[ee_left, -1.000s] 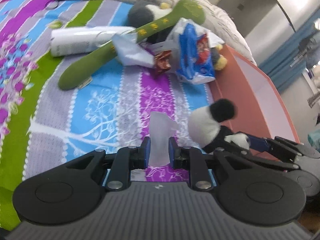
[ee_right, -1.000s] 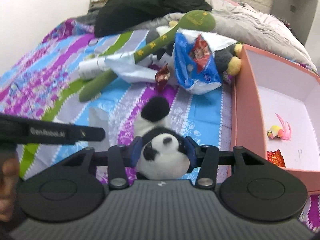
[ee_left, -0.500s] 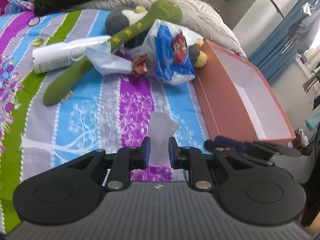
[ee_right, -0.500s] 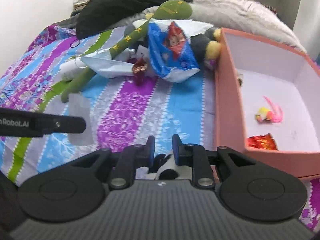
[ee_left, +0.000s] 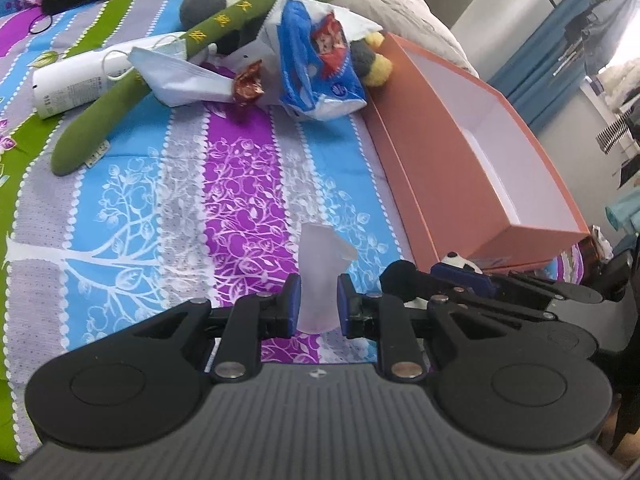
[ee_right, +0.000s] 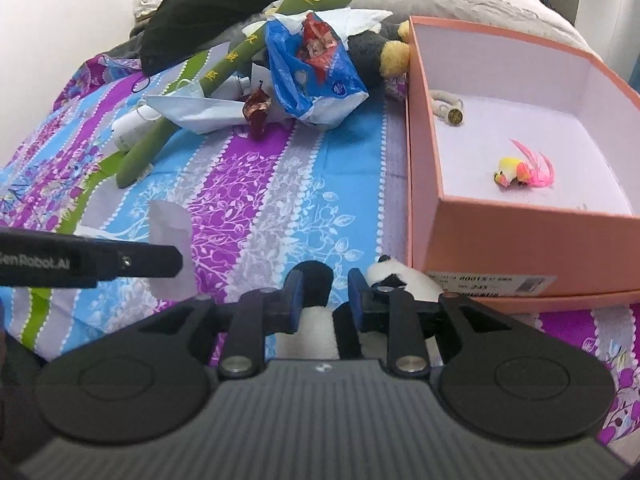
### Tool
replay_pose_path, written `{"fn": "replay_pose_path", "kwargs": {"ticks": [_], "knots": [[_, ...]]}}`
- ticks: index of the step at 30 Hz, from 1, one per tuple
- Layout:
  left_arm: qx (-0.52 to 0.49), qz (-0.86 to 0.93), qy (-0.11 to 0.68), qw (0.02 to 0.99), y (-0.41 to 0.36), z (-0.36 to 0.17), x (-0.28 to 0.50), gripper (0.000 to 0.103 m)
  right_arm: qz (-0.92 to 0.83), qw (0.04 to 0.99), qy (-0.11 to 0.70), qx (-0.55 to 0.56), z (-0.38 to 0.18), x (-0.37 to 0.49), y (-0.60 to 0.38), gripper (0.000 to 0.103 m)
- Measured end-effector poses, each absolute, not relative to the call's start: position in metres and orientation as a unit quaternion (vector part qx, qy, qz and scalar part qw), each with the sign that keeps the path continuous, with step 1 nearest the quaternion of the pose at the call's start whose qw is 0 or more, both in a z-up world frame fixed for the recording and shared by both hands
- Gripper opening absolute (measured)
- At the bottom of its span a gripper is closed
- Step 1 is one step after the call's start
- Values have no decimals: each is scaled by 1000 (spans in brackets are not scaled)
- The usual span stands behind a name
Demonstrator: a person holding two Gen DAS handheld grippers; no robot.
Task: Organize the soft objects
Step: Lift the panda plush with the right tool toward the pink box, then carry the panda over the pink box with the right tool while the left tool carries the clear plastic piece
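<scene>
My left gripper (ee_left: 318,306) is shut on a small frosted translucent piece (ee_left: 322,256) and holds it above the striped bedspread. The piece also shows in the right wrist view (ee_right: 170,236). My right gripper (ee_right: 325,300) is shut on a black and white panda plush (ee_right: 394,276), low at the near corner of the pink box (ee_right: 520,248). The panda also shows in the left wrist view (ee_left: 456,260). The box holds a pink and yellow bird toy (ee_right: 524,170) and a ring-like item (ee_right: 448,108).
A pile lies at the far side: a long green plush (ee_left: 180,56), a blue tissue pack (ee_left: 320,64), a face mask (ee_left: 172,72), a white tube (ee_left: 76,84), a red wrapper (ee_left: 248,84), a grey and yellow plush (ee_right: 384,52). Black clothing (ee_right: 224,8) lies behind.
Both grippers have pulled back and turned right toward the box. The panda plush has shifted in the right gripper, its head now to the right of the fingers.
</scene>
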State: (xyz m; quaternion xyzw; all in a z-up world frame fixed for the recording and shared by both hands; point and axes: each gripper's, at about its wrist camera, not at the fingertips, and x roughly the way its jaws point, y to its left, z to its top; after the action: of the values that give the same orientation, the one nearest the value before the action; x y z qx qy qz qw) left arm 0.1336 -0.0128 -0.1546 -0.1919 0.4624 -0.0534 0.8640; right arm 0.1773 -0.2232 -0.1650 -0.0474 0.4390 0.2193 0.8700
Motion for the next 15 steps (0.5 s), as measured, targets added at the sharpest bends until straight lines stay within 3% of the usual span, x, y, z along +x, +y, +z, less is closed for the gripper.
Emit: {"fn": "replay_pose_path", "kwargs": {"ticks": [5, 11, 15], "knots": [[-190, -56, 465, 863, -18, -157, 133, 23, 235, 863, 444, -55, -167, 170, -222, 49], [-193, -51, 468, 861, -18, -162, 131, 23, 222, 868, 436, -81, -176, 165, -220, 49], [-190, -51, 469, 861, -19, -163, 132, 23, 219, 870, 430, -99, -181, 162, -217, 39]]}}
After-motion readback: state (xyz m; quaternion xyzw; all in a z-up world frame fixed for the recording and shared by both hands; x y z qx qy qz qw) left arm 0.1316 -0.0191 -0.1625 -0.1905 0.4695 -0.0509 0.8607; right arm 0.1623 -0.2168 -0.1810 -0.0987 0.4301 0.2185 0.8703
